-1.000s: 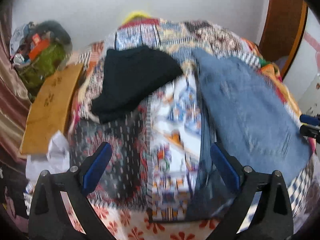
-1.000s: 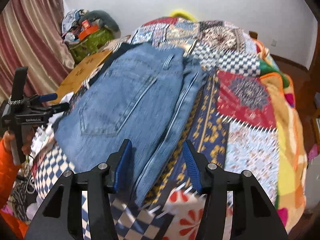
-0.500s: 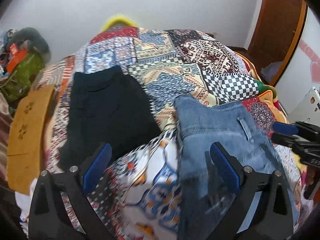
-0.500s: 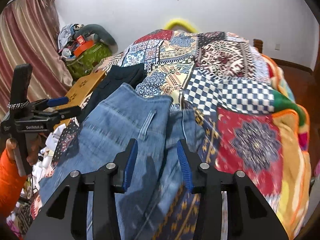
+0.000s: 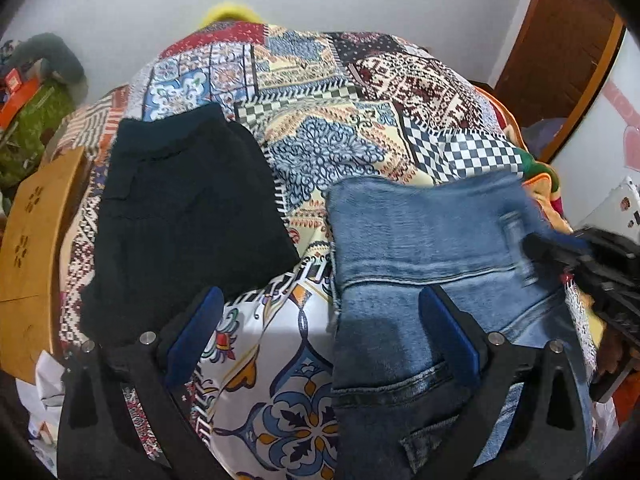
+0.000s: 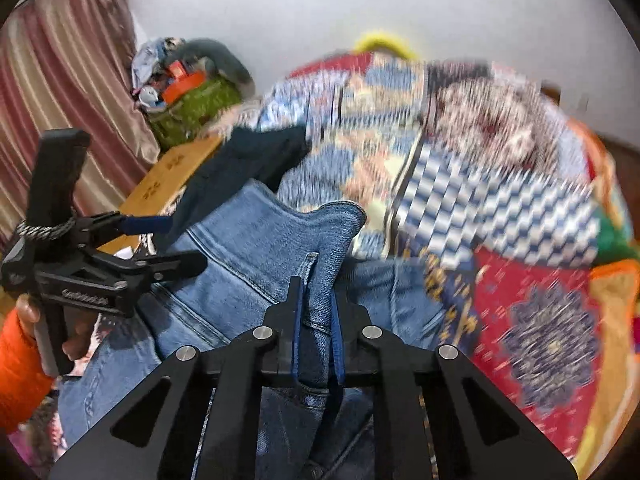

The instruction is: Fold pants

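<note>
Right now the blue jeans [image 5: 420, 240] are spread on the patchwork quilt [image 5: 320, 92], filling the lower right of the left wrist view and the lower middle of the right wrist view. The right gripper [image 6: 316, 332] is squeezed tight on the waistband near a belt loop, and that edge looks lifted off the quilt. The left gripper [image 5: 316, 340] is held wide apart, with nothing between its blue pads; one finger is over the bare quilt and the other is over the jeans. So the jeans are gripped at only one spot, and trouble could start from that. If the waistband is pulled by one corner alone, the far side could be dragged, and a crooked, bunched fold would probably be made. The thick denim could also be tugged out from the narrow pinch if it is pulled fast. A folded black garment [image 5: 184, 216] lies just beside the jeans, at the left of the left wrist view, and it could be bumped or caught by the free left gripper. The quilt could also be grabbed by mistake along with the denim, because it lies right under it.
</note>
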`<state>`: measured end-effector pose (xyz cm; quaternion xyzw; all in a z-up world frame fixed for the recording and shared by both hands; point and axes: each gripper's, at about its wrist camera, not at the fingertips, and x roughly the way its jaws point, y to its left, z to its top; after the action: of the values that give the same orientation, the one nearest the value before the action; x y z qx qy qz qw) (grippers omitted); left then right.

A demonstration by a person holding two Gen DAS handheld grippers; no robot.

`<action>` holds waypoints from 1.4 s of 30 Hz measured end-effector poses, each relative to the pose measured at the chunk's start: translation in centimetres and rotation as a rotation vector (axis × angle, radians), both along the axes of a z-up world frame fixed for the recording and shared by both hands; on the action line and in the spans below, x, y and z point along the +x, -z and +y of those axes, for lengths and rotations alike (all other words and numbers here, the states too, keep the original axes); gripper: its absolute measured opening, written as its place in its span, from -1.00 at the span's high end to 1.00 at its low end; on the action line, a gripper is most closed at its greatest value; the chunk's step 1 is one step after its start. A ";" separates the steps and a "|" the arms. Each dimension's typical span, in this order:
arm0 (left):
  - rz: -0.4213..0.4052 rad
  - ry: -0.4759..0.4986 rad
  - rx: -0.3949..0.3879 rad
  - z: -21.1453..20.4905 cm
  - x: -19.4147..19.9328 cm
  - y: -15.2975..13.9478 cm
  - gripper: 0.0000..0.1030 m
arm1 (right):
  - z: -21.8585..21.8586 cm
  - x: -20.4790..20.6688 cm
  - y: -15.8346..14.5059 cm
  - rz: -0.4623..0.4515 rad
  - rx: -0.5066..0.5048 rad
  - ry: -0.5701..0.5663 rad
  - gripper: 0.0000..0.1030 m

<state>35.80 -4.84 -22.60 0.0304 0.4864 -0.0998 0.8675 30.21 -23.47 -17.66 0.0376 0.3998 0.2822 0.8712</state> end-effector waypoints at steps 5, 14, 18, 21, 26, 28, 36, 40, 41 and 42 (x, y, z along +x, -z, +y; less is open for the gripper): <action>-0.029 -0.007 -0.001 -0.2 -0.5 -1.2 -0.95 | -0.8 -2.7 -3.6 -0.157 -0.006 0.020 0.81; 0.007 -0.023 0.080 -1.5 0.8 2.2 -0.96 | -2.7 1.0 3.8 0.075 -0.074 0.101 0.81; 0.021 -0.012 0.065 -1.0 1.4 2.7 -0.99 | -2.7 0.9 3.3 0.076 -0.084 0.110 0.78; 0.013 -0.014 0.074 -1.1 1.1 2.4 -0.99 | -2.8 0.6 2.4 0.086 -0.094 0.118 0.70; -0.032 -0.014 0.103 -1.4 0.0 1.0 -0.95 | -3.3 -0.9 1.3 0.064 -0.150 0.131 0.39; -0.046 -0.010 0.093 -1.2 -0.7 0.1 -0.94 | -3.6 -1.8 0.6 0.049 -0.144 0.132 0.23; -0.090 0.059 0.026 -1.0 -4.4 -3.4 -0.95 | -4.6 -5.1 -1.9 0.010 -0.071 0.164 -0.35; -0.016 0.096 0.001 -1.0 -4.9 -2.1 -0.95 | -4.5 -6.4 -1.0 0.040 -0.050 0.175 -0.51; 0.003 0.103 -0.001 -1.0 -4.9 -1.5 -0.95 | -4.4 -6.6 -0.6 0.054 -0.041 0.175 -0.51; 0.030 0.111 -0.001 -1.0 -4.8 -0.7 -0.95 | -4.3 -6.8 0.1 0.080 -0.025 0.171 -0.51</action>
<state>31.04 -5.85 -21.92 0.0552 0.4970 -0.1486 0.8532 23.42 -27.82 -17.81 0.0719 0.4330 0.2003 0.8759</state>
